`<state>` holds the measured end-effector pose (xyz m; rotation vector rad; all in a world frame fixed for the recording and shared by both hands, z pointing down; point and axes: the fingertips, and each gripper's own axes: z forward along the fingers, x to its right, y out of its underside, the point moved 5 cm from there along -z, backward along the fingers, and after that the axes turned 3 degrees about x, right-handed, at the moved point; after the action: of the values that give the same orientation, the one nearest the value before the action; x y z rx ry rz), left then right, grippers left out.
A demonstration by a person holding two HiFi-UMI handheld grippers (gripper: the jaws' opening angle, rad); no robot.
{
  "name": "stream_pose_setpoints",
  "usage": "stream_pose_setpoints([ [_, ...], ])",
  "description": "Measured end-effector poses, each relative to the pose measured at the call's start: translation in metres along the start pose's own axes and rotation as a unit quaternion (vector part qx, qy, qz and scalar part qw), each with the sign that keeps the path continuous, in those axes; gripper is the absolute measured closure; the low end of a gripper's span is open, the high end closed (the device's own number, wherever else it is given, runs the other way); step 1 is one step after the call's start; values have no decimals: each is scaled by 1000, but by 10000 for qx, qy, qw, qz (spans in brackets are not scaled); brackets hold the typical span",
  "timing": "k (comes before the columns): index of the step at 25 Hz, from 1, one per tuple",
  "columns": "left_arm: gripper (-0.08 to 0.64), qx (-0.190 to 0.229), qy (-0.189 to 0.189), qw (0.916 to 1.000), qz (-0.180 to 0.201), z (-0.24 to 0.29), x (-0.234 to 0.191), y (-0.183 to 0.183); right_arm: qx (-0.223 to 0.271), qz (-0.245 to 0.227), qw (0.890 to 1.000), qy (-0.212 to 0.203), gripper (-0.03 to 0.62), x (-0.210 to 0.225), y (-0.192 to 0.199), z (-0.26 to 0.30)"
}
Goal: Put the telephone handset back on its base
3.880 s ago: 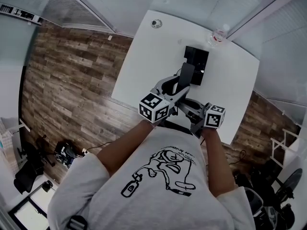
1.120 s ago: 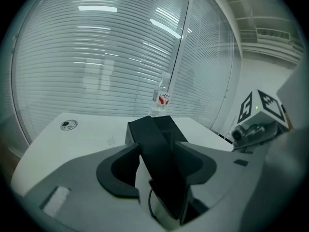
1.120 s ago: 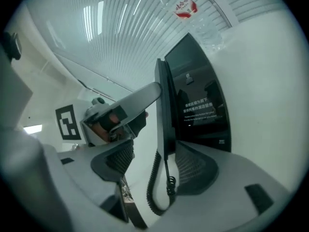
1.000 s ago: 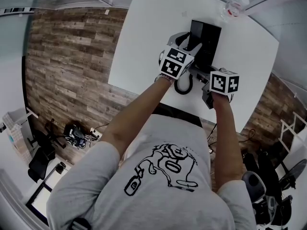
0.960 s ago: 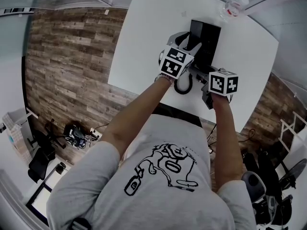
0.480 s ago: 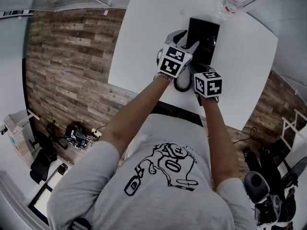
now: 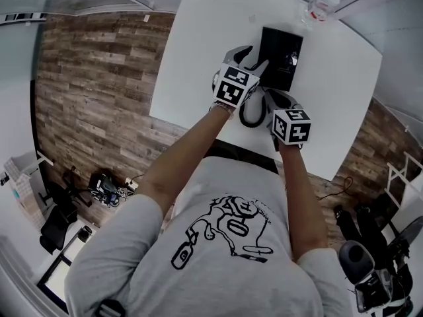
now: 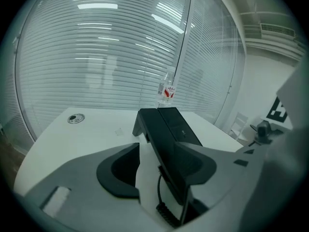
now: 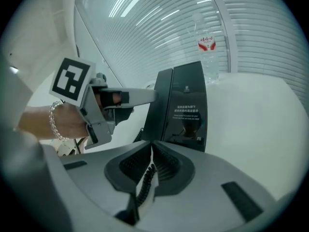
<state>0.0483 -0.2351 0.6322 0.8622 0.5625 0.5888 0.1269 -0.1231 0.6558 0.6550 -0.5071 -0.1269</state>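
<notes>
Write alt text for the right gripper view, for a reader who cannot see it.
The right gripper, jaws shut, pinches a black coiled cord. Ahead, the handset lies on its base on a white table, the left gripper at its left, a water bottle behind.

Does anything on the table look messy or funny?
Nothing is spilled or broken, and the water bottle stands upright. One funny thing: the phone's curly cord is pinched in the shut jaws of the right gripper, in front of the base, instead of lying loose.
</notes>
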Motion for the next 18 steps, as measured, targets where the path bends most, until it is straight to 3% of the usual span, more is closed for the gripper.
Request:
stream_pose_setpoints([
  [7, 347, 321, 138, 9992, -175, -42, 13, -17, 686, -557, 9953, 391, 583, 4, -39, -51],
  [18, 368, 1164, 364, 9925, -109, -131, 47, -83, 1677, -1428, 9723, 780, 583, -18, -113, -149],
])
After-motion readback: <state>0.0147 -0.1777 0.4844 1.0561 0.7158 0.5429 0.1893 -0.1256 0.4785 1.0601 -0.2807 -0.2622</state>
